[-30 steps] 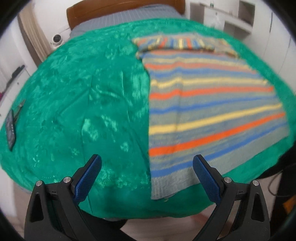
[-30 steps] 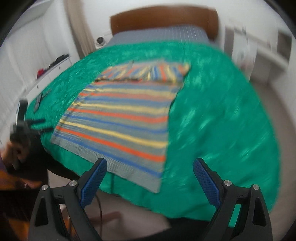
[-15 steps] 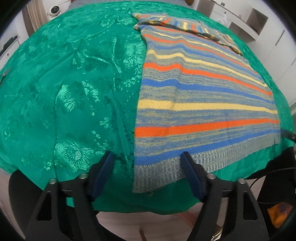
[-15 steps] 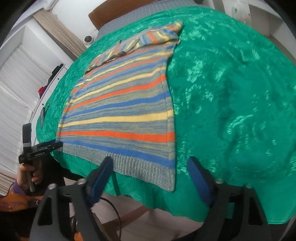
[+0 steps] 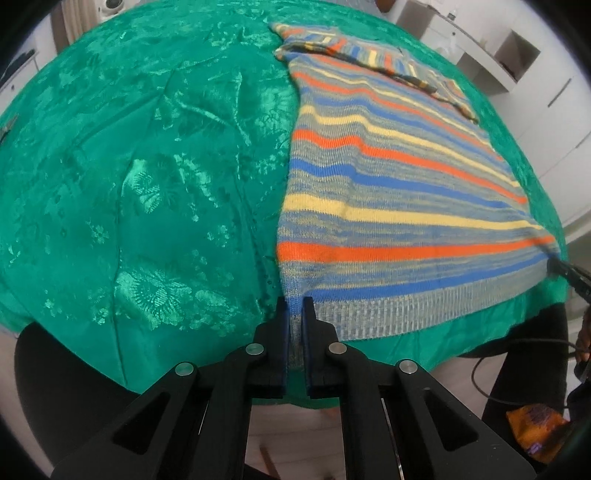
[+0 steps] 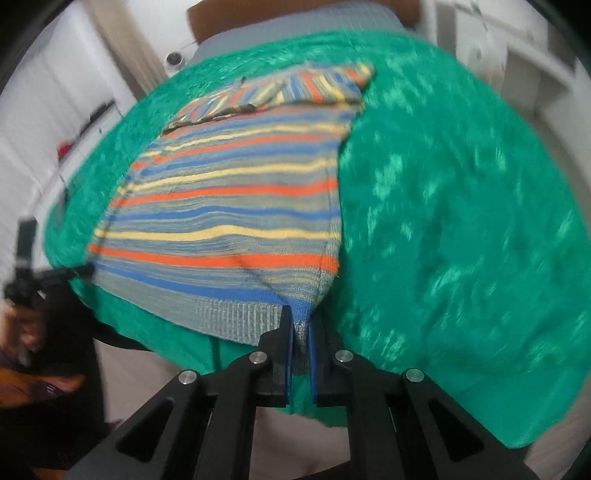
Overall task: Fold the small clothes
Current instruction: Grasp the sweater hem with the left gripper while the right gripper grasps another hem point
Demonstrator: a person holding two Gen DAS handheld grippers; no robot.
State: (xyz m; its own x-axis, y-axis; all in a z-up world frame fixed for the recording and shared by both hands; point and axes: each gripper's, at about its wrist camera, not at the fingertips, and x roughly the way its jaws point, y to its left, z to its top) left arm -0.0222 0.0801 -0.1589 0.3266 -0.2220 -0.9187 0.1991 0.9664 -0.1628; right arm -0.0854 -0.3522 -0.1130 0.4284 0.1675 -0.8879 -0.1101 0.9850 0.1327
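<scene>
The striped sweater [image 5: 388,192] lies flat on the green bedspread [image 5: 129,184]. The left hand-held gripper [image 5: 294,314] pinches its near left hem corner and the right hand-held gripper [image 6: 300,321] its near right corner, both jaws having just closed onto the knit.

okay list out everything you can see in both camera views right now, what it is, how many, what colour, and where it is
striped sweater: one, grey with orange, blue and yellow stripes, flat on the bedspread, sleeves folded across its far end
bedspread: one, shiny green, covering the bed
headboard: one, brown wood, far end of the bed
shelving: white, by the wall past the bed
cable: one, black, on the floor below the bed's near edge
left gripper: one, black with blue pads, shut on the sweater's near hem corner
right gripper: one, black with blue pads, shut on the other near hem corner
hand: one, holding the left gripper's handle
</scene>
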